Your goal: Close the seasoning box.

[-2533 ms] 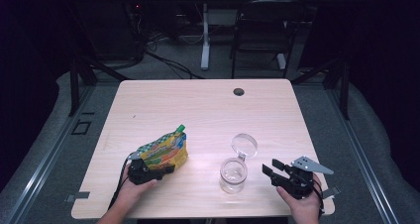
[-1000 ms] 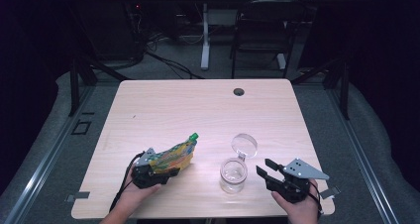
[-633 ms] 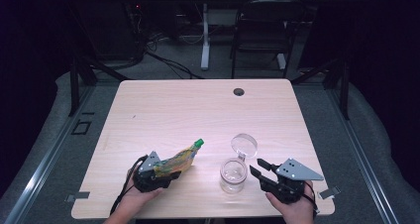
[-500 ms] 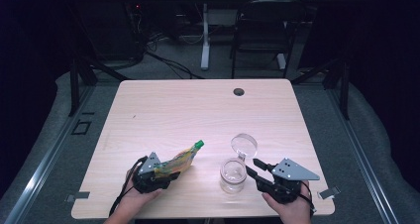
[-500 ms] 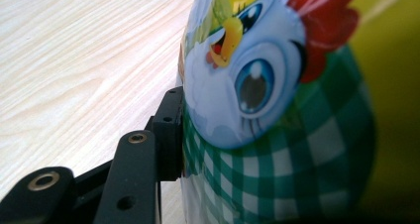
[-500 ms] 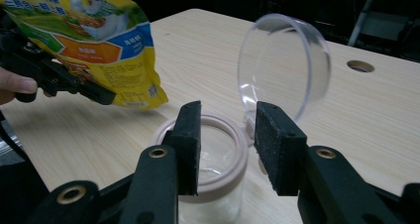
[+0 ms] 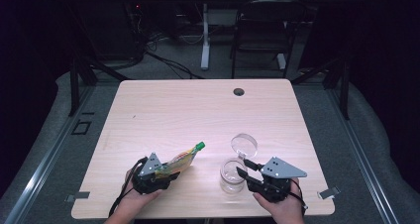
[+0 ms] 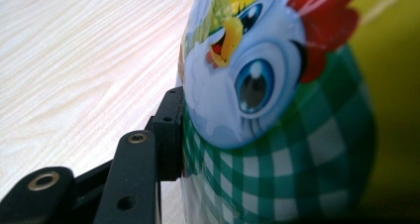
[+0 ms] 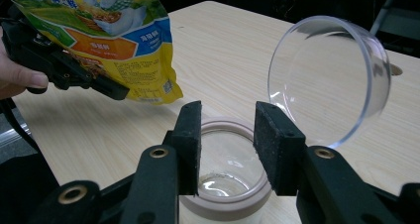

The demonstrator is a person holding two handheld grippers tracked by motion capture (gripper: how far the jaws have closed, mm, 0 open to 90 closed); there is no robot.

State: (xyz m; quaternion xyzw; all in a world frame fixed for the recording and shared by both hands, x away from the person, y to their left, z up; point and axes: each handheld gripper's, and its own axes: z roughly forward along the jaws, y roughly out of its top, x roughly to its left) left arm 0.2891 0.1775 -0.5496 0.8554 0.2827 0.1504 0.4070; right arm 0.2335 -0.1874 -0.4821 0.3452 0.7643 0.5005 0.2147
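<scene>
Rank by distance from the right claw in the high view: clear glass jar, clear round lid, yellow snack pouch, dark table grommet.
1. Clear glass jar, right at the right claw.
2. Clear round lid, just behind the jar.
3. Yellow snack pouch, leftward.
4. Dark table grommet, far edge.

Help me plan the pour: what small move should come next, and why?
Probably close the right gripper onto the rim of the open jar. Its jaws have just been closing and straddle that rim without pressing it, the clear lid is already off, and the left gripper holds the snack bag tilted toward the jar.
</scene>
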